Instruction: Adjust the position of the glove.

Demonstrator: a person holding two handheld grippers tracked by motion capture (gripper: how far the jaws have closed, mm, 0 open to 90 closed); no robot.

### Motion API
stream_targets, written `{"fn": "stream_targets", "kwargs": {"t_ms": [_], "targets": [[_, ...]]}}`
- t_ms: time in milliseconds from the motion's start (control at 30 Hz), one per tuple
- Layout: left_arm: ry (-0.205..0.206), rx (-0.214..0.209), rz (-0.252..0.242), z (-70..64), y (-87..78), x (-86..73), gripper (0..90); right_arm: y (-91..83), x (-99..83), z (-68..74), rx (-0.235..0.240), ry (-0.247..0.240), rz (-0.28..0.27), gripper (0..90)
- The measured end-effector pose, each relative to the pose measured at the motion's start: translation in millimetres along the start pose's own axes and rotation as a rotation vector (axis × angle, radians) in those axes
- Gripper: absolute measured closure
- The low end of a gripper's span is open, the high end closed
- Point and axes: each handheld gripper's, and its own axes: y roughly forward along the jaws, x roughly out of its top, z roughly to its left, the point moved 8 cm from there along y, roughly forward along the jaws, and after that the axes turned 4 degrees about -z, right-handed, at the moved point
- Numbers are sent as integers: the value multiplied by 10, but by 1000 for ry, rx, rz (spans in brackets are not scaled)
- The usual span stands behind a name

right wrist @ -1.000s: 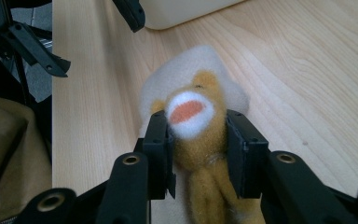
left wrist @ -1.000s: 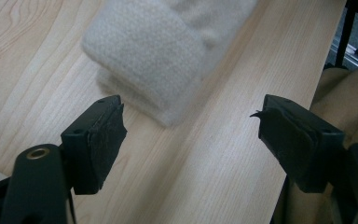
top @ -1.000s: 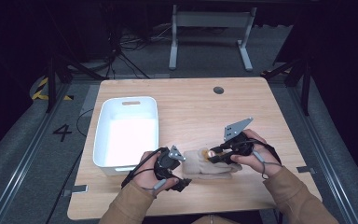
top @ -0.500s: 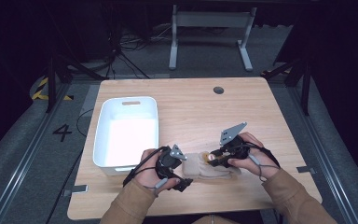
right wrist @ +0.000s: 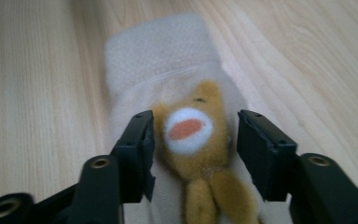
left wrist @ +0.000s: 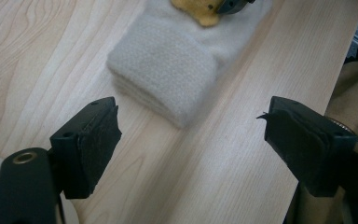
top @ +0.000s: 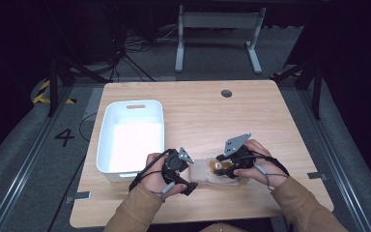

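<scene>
Right hand-held gripper [top: 221, 164] drawn lower and closer to the person than a second ago, its jaws now astride the yellow plush figure [right wrist: 196, 140] on the cream sock [top: 207, 170], left hand-held gripper [top: 186, 164] barely shifted

Sock [left wrist: 168, 74] blurred at its near edge — toy [left wrist: 200, 11] cut off above.

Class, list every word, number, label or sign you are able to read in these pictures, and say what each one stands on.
"4" – painted in black on the grey floor left of the light wooden table.
Yellow and black hazard stripes – a sign on the same floor, no words.
No readable text on the white plastic bin, the cream fleece sock with a yellow animal patch or either gripper.
</scene>
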Motion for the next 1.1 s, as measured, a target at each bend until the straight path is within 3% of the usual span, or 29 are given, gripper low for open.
{"fn": "stream_targets", "kwargs": {"t_ms": [167,467,767,867,1100], "targets": [[6,-4,-4,11,4,37,187,-113,31,-29,-22,30,-57,419],[15,5,-21,22,27,144,221,-420,115,-122,-134,108,-196,432],[19,-3,-20,29,45,213,235,-717,-2,-267,-216,203,-243,453],[14,6,-30,48,40,260,237,-856,-112,-363,-276,269,-255,458],[-4,12,-35,87,34,268,241,-1015,-239,-489,-334,314,-259,459]]}}
